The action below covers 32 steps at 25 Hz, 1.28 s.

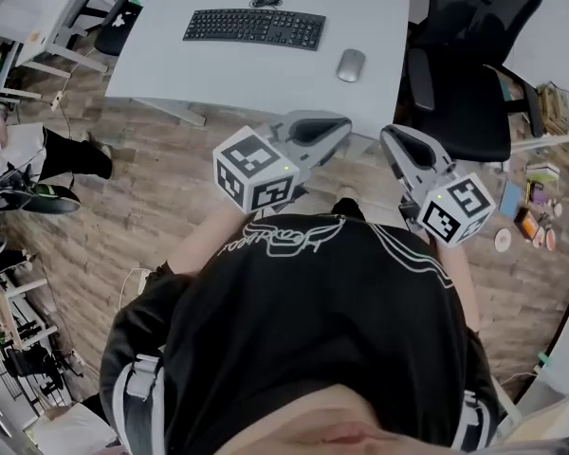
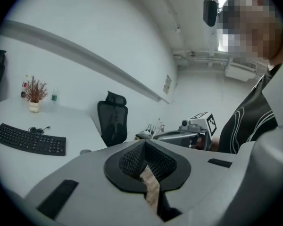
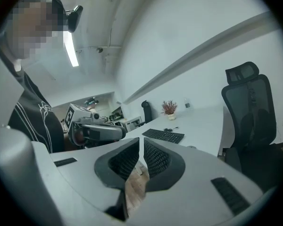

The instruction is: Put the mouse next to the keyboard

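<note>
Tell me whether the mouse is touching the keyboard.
Apart. The head view shows the mouse lying to the right of the keyboard, with a strip of bare table between them.

Left gripper and right gripper side by side before the chest, jaws closed, empty.

Office surroundings
A black office chair stands beside the white counter on a wooden floor; a small potted plant sits on the counter.
</note>
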### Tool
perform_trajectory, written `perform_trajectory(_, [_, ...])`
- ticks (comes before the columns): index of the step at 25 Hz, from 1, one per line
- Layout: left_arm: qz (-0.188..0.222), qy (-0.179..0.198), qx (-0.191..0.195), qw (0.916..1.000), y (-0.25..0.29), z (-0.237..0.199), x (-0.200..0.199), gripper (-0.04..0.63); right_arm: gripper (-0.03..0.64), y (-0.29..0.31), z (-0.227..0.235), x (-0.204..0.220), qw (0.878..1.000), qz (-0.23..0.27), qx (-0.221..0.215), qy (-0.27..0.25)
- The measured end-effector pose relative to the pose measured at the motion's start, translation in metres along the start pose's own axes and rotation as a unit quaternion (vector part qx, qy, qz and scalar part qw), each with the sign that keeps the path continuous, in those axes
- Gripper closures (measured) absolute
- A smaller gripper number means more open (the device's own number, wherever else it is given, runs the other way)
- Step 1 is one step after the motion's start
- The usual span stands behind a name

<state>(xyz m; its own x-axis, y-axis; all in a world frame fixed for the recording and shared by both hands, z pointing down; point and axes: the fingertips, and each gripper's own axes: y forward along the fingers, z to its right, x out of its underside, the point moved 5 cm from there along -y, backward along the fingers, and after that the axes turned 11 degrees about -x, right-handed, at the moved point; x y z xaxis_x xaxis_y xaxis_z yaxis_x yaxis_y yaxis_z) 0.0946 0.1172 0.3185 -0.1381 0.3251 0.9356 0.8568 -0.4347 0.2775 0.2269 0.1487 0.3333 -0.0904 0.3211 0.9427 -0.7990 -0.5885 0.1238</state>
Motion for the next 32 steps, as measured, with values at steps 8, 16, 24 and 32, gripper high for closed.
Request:
perform_trajectory(8, [-0.006,0.012,0.002,0.9999,-0.061,0.022,0.034,0.588,0.597,0.011,-0.074,0.027,1.000,-0.005,0.010,-0.002])
perform_trajectory(16, [-0.008,0.015,-0.004,0.9999,-0.099,0.028,0.049,0.588,0.597,0.013,-0.109,0.042,0.999,0.001,0.035,0.000])
perform_trajectory(24, [-0.025,0.034,0.002,0.9991,-0.111,0.042,0.062,0.588,0.597,0.005,-0.131,0.057,0.999,-0.009,0.050,-0.002])
perform_trajectory(32, [-0.038,0.031,0.017,0.9987,-0.110,0.052,0.071,0.588,0.597,-0.007,-0.141,0.064,0.997,-0.008,0.075,0.013])
